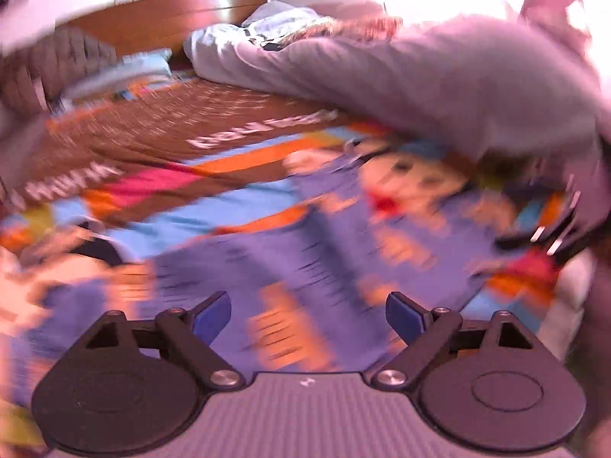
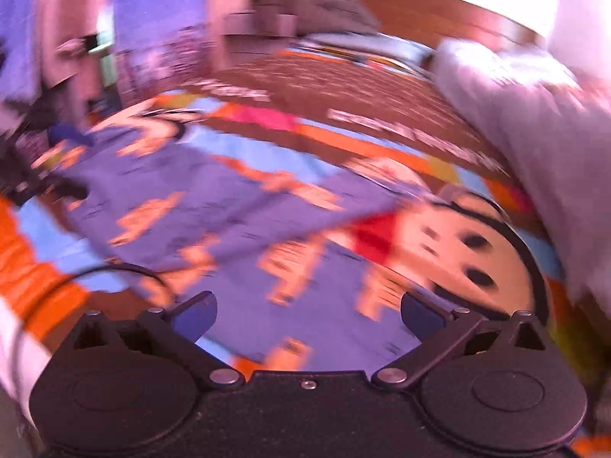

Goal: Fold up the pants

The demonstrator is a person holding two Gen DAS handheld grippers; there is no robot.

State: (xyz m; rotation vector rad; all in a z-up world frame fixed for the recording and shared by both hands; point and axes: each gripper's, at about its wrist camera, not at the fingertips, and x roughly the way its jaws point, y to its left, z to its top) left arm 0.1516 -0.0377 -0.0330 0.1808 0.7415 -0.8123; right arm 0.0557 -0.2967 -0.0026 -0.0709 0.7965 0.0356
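Purple pants (image 1: 305, 259) with orange prints lie spread flat on the bed, blurred in both views. In the left wrist view my left gripper (image 1: 309, 316) hovers over them, open, with nothing between its blue pads (image 1: 214, 315). The right wrist view shows the same pants (image 2: 229, 198) running from the lower middle towards the left. My right gripper (image 2: 309, 318) is above them, open and empty. A dark device (image 1: 550, 233) under a grey sleeve (image 1: 458, 76) at the right edge looks like the other gripper; its jaws are not readable there.
The bed carries a bright cartoon sheet (image 1: 236, 160) in brown, orange and blue. A wooden headboard (image 1: 164, 19) stands at the back, with crumpled light bedding (image 1: 236, 45) and a grey folded item (image 1: 57, 57) before it. A grey sleeve (image 2: 553, 152) crosses the right.
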